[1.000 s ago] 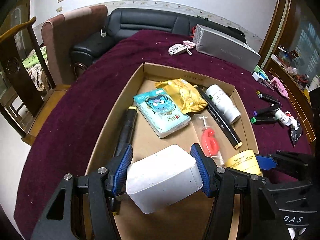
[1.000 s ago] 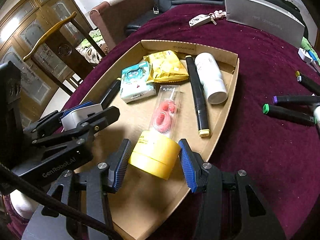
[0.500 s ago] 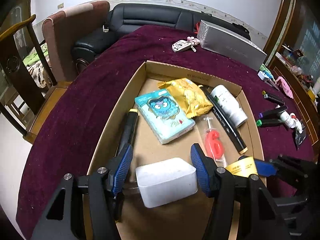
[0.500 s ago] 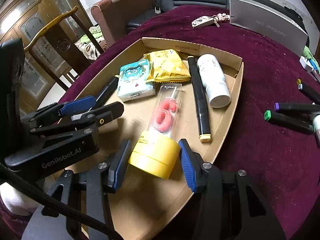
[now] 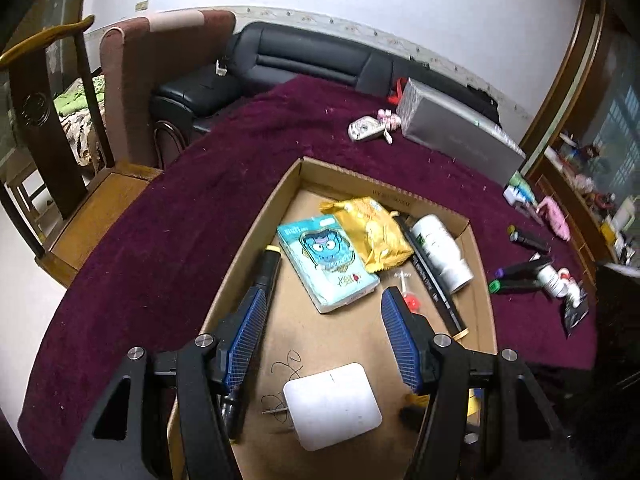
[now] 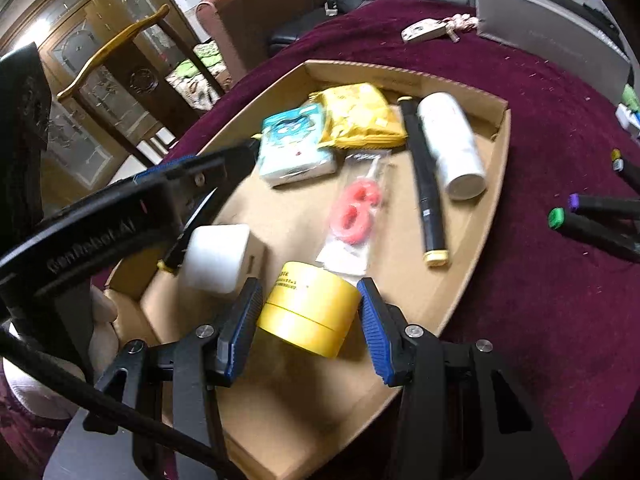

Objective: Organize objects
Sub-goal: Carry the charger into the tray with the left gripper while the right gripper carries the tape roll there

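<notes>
Left gripper (image 5: pixel 322 320) jaws apart, empty; white rounded plastic block (image 5: pixel 332 405) sits lower centre in brown cardboard tray (image 5: pixel 256 224). Right gripper (image 6: pixel 308 320) brackets yellow tape roll (image 6: pixel 308 312), contact unclear. Risk: roll slips if squeezed off-centre.

Inside the cardboard tray (image 5: pixel 256 240), bare floor lies directly ahead of the left gripper (image 5: pixel 324 344), whose jaws stand spread with nothing between them; the white block (image 5: pixel 332 404) sits just below them, toward the camera. Farther ahead the blue tissue pack (image 5: pixel 326 266) blocks the way, with a black marker (image 5: pixel 266 270) along the tray wall just outside the left jaw. The yellow tape roll (image 6: pixel 306 306) fills the gap between the right gripper (image 6: pixel 308 328) jaws. Ahead of it the candle packet (image 6: pixel 354 210) and a long black marker (image 6: pixel 424 184) obstruct; right of the jaws, beyond the tray rim, the maroon worktop (image 6: pixel 540 300) is free.
</notes>
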Demonstrator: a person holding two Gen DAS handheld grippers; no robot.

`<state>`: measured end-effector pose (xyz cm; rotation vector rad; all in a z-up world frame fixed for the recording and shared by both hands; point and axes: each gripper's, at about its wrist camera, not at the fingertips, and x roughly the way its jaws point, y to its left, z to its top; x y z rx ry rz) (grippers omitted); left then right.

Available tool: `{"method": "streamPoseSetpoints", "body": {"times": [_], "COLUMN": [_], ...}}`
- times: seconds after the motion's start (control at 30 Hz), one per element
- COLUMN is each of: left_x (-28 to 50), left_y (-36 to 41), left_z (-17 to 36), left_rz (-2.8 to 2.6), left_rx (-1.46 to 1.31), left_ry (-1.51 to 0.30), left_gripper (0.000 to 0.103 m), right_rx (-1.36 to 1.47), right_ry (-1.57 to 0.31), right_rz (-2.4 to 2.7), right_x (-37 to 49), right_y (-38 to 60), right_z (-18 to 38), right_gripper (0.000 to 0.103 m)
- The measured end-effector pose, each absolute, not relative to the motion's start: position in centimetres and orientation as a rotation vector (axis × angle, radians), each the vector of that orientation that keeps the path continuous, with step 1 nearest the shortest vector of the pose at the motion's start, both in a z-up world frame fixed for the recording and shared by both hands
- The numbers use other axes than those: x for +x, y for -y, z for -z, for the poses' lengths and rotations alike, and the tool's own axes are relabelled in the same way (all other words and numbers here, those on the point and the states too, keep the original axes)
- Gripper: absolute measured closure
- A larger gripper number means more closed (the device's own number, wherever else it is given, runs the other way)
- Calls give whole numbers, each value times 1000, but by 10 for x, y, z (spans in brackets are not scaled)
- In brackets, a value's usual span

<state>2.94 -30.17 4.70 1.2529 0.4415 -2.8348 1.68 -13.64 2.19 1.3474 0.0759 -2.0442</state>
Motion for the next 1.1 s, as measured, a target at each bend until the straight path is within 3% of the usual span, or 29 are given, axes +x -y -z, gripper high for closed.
{"method": "streamPoseSetpoints", "body": {"times": [0.7, 1.0, 1.1], "left_x": [53, 61, 61], "left_y": [314, 317, 317], "left_z": [-48, -53, -50], "left_rz": [2851, 2851, 2843], "left_rx": [1172, 1140, 1155], "left_ry": [-606, -635, -650], "left_gripper": [48, 47, 47], "right_rx": [1323, 1303, 1263], "right_ry": [-228, -83, -66], "right_rz": [2085, 2075, 2110], "right_x": [1, -6, -1], "right_y": [177, 161, 148], "right_z": [-15, -30, -46], "right_gripper": [55, 55, 47]}}
